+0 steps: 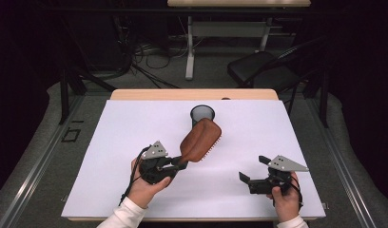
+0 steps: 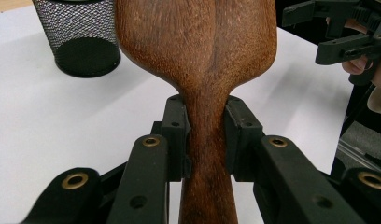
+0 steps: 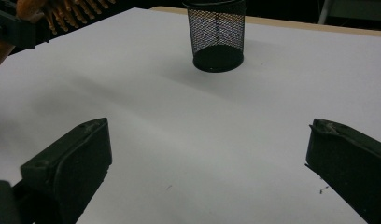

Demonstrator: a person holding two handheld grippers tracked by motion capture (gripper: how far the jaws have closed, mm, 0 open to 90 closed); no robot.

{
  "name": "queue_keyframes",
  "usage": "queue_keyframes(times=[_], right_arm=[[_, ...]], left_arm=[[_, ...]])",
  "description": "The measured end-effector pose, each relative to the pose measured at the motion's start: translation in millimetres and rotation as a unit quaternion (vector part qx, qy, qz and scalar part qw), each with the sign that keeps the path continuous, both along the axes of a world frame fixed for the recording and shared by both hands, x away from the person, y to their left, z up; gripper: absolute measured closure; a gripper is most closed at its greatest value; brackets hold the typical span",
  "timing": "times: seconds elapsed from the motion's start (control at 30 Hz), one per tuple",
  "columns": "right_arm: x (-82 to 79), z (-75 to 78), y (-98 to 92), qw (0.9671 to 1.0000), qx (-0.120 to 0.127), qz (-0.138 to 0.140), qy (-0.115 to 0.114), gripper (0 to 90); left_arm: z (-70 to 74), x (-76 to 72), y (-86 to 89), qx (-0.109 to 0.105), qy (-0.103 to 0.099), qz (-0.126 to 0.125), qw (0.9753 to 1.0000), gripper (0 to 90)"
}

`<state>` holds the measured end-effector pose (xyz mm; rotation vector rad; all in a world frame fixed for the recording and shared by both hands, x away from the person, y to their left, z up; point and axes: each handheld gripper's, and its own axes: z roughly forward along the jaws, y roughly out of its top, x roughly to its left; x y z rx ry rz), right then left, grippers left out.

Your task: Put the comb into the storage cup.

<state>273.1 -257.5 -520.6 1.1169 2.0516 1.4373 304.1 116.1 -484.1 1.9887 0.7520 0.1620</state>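
Observation:
A brown wooden hairbrush (image 1: 200, 140) is held up over the middle of the white table, its bristles facing down and to the right. My left gripper (image 1: 181, 165) is shut on its handle (image 2: 207, 154), the two pads pressing the narrow neck from both sides. Just beyond the brush head stands a black mesh cup (image 1: 202, 115), upright; it also shows as the mesh cup (image 2: 79, 37) and mesh cup (image 3: 216, 35). My right gripper (image 1: 251, 169) hovers open at the front right, jaws wide apart (image 3: 207, 158), nothing between them.
The white sheet (image 1: 135, 128) covers a wooden table (image 1: 135, 94). Behind the table are a black chair (image 1: 263, 69), cables on the floor (image 1: 144, 57) and another table's legs (image 1: 189, 47).

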Motion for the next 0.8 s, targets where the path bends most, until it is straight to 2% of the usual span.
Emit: queue_keyframes(times=[0.2,0.33,0.37,0.47,0.57,0.8], right_arm=[[3.8,4.3,3.3,0.9999,0.007,-0.002,0.014,0.0],[6.6,9.9,7.0,0.9996,0.010,-0.019,0.020,0.0],[8.8,12.7,9.0,0.9991,0.009,-0.032,0.026,0.0],[10.9,15.2,10.5,0.9987,0.010,-0.038,0.031,0.0],[14.0,18.9,13.1,0.9986,0.006,-0.031,0.043,0.0],[19.8,28.9,22.1,0.9989,0.006,-0.008,0.046,0.0]], left_arm=[[-0.2,0.1,-0.6,-0.001,-0.001,-0.003,1.0000,72.8],[-0.1,0.2,-0.5,-0.004,-0.002,-0.003,1.0000,72.8],[-0.3,0.2,-0.6,-0.004,-0.004,-0.003,1.0000,72.8],[0.1,-0.1,-0.8,-0.004,-0.004,-0.004,1.0000,72.7],[0.3,-0.1,-0.9,-0.005,-0.005,-0.005,1.0000,72.7],[-0.1,-0.3,-0.9,-0.005,-0.005,-0.002,1.0000,72.7]])
